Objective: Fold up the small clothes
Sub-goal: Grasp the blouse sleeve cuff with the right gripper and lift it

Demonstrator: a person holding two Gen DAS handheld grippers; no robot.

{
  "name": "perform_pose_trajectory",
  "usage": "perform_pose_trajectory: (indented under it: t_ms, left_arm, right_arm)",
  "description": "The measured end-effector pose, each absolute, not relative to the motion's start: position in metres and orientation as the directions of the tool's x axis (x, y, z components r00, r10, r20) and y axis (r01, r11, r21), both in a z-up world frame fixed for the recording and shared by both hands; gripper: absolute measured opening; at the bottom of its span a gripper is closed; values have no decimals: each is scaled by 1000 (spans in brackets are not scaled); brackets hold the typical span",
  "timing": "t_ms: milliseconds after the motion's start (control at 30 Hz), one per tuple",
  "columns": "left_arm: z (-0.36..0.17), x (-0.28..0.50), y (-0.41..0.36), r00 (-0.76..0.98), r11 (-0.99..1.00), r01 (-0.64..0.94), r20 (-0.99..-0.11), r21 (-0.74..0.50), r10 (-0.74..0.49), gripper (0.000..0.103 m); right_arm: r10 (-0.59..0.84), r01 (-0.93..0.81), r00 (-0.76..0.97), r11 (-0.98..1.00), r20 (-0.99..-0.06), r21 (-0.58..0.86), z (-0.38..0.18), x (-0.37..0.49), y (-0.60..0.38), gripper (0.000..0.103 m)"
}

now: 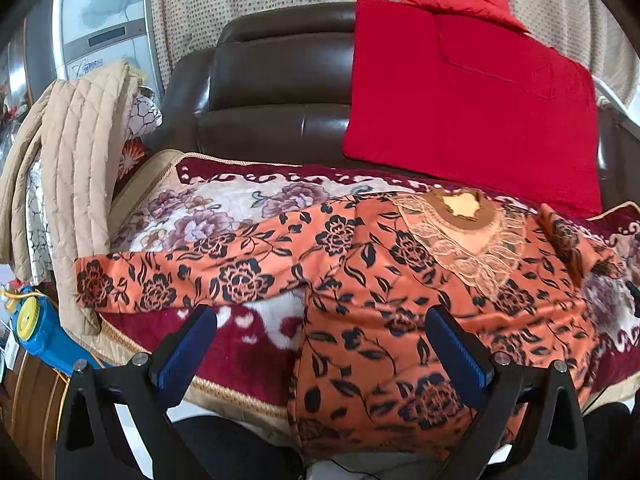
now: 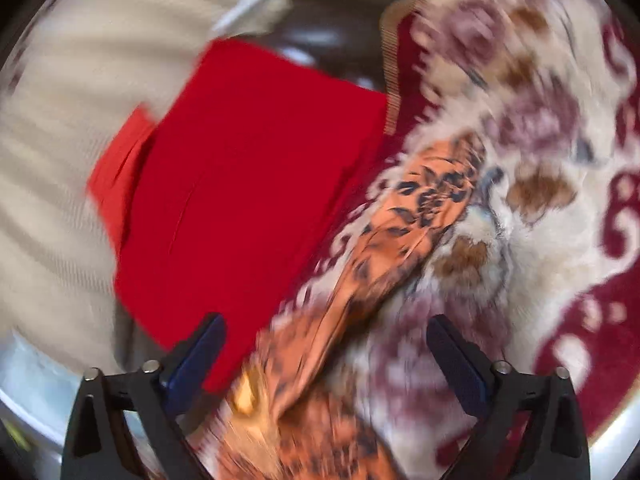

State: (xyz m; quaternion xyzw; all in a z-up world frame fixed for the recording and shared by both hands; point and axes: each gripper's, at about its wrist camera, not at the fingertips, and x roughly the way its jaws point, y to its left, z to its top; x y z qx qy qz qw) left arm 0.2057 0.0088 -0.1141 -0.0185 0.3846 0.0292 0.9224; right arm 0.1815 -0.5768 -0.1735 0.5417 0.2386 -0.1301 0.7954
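An orange top with black flowers (image 1: 360, 280) lies spread flat on a floral blanket (image 1: 224, 208), lace collar (image 1: 460, 232) at the far side, one sleeve (image 1: 160, 276) stretched out left. My left gripper (image 1: 320, 324) is open and empty, hovering over the top's near left edge. In the blurred right wrist view, my right gripper (image 2: 326, 338) is open and empty above the other sleeve (image 2: 404, 224) of the top.
A folded red garment (image 1: 472, 108) leans on the dark leather sofa back (image 1: 272, 92); it also shows in the right wrist view (image 2: 248, 200). A beige quilted jacket (image 1: 72, 176) hangs at the left. A blue and yellow toy (image 1: 36, 328) sits lower left.
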Motion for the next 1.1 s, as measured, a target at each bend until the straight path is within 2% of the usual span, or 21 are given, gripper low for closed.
perform_pose_trajectory:
  t_ms: [67, 200, 300, 333, 367, 400, 433, 467, 567, 700, 733, 800, 967, 1100]
  left_arm:
    - [-118, 220, 5, 696, 997, -72, -716, 1, 50, 103]
    - [-122, 242, -4, 685, 997, -74, -725, 29, 72, 103]
    - [-124, 250, -12, 681, 997, -64, -728, 47, 78, 103]
    - [-124, 252, -15, 681, 997, -60, -728, 56, 82, 103]
    - [-123, 253, -18, 682, 997, -54, -727, 62, 83, 103]
    - [-123, 252, -21, 684, 997, -48, -725, 67, 81, 103]
    - [-122, 251, -24, 687, 997, -42, -722, 71, 80, 103]
    - [-121, 250, -25, 690, 996, -37, -720, 76, 80, 103]
    - [-118, 243, -24, 699, 996, -35, -710, 87, 86, 103]
    - [-112, 236, -10, 709, 996, -55, -700, 66, 86, 103]
    - [-111, 234, -7, 713, 996, -62, -696, 63, 88, 103]
    - [-107, 228, 5, 721, 995, -81, -686, 52, 94, 103]
    - [-96, 212, 45, 741, 989, -145, -661, 7, 113, 103]
    - [-94, 199, 77, 747, 981, -192, -653, -32, 125, 103]
  right_arm:
    - [64, 477, 857, 273, -511, 835, -198, 198, -601, 83]
    - [73, 506, 853, 124, -517, 853, -237, 226, -630, 80]
    - [70, 519, 846, 121, -528, 846, -238, 243, -636, 76]
    - [64, 537, 835, 129, -547, 834, -236, 250, -639, 68]
    - [53, 545, 830, 130, -555, 828, -236, 255, -643, 54]
    - [41, 556, 825, 130, -564, 821, -237, 260, -647, 45]
    - [35, 562, 820, 134, -571, 816, -238, 264, -651, 29]
    - [30, 577, 810, 141, -586, 804, -240, 268, -655, 21]
    - [12, 545, 832, 164, -555, 822, -230, 270, -662, 15]
    - [-15, 392, 911, 338, -411, 856, -167, 265, -631, 14]
    - [18, 312, 938, 391, -346, 866, -146, 267, -613, 14]
    - [84, 226, 951, 461, -296, 858, -115, 275, -578, 14]
    - [306, 33, 911, 615, -277, 788, -57, 315, -454, 14]
    - [452, -61, 822, 676, -347, 735, -54, 352, -342, 14]
